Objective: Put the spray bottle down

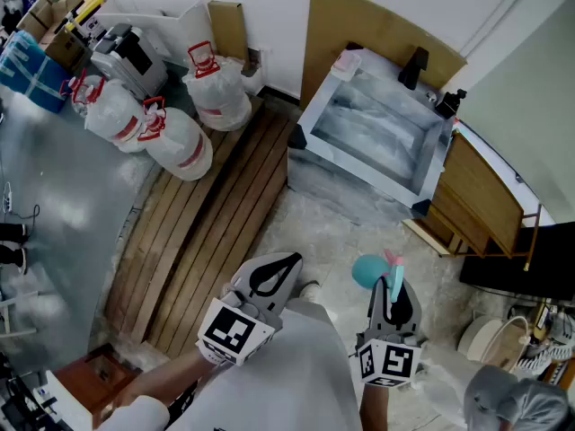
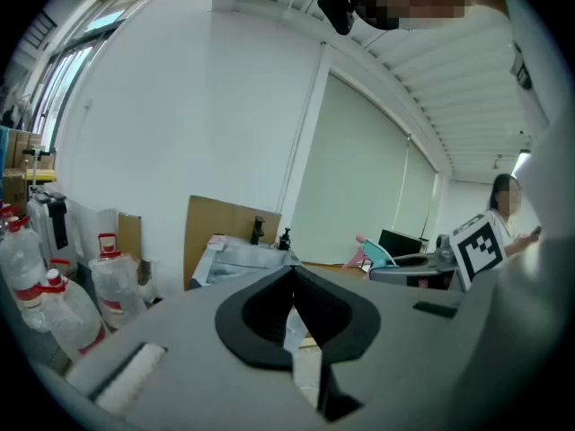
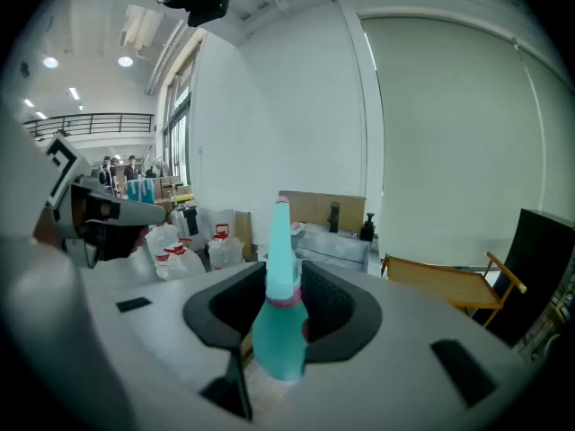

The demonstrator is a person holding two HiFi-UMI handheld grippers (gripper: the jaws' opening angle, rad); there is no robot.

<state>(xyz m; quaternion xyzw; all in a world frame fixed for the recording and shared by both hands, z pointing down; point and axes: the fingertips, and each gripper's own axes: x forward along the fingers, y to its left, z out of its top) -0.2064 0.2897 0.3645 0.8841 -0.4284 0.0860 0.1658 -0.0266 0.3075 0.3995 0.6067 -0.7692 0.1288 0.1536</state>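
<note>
A teal spray bottle (image 1: 367, 270) with a pink collar and a teal nozzle is held low in the head view, to the right of centre, above the pale floor. My right gripper (image 1: 393, 287) is shut on it. In the right gripper view the bottle (image 3: 280, 317) stands upright between the black jaws, and its nozzle rises above my right gripper (image 3: 286, 277). My left gripper (image 1: 289, 261) hovers to the left of the bottle, shut and empty. In its own view my left gripper (image 2: 292, 275) shows jaw tips that meet, with nothing between them.
A metal basin (image 1: 316, 106) wrapped in plastic stands ahead by the wall. Wooden planks (image 1: 211, 232) lie to its left, with several large water jugs (image 1: 180, 146) behind them. A wooden stand (image 1: 476, 191) is at the right, beside a dark screen (image 1: 539, 259).
</note>
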